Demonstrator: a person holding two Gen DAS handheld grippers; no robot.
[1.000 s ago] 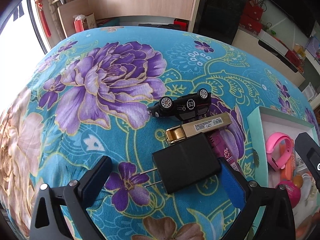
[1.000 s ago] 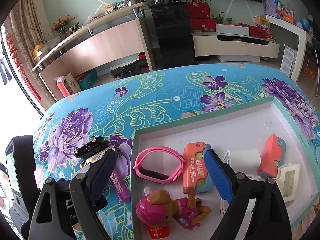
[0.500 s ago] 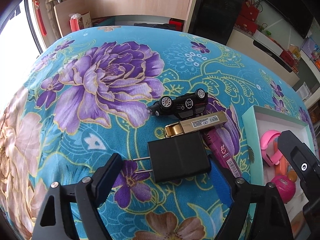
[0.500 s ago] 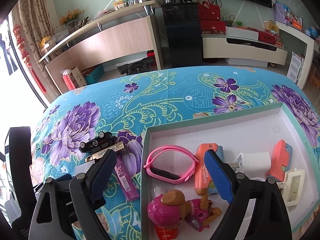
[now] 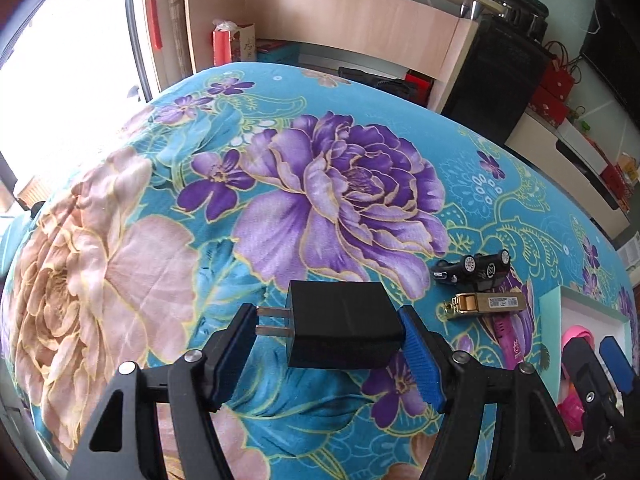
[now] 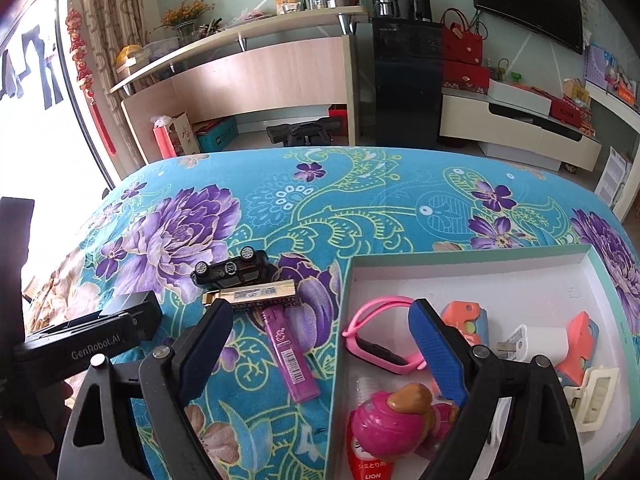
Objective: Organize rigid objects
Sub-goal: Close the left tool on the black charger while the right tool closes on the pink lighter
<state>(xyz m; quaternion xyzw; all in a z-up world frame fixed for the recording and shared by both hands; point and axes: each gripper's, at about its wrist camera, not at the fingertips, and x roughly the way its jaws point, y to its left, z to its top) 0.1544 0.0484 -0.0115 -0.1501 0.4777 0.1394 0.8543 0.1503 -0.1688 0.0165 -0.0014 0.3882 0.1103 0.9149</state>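
Gripped charger (image 5: 344,326) mid-frame with just-closed left gripper (image 5: 326,346); kept right gripper (image 6: 320,350) wide, empty. Box (image 6: 500,258) lower right partly filled; car (image 6: 232,270), lighters left outside.

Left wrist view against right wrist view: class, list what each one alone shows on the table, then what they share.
Only the left wrist view shows the black charger face-on, prongs out, clamped between the left gripper's jaws, which have just been closing. Only the right wrist view shows the box's inside: white plug, orange toy, pink doll; the right gripper hangs open. Both show the toy car, gold lighter, purple lighter and pink watch.
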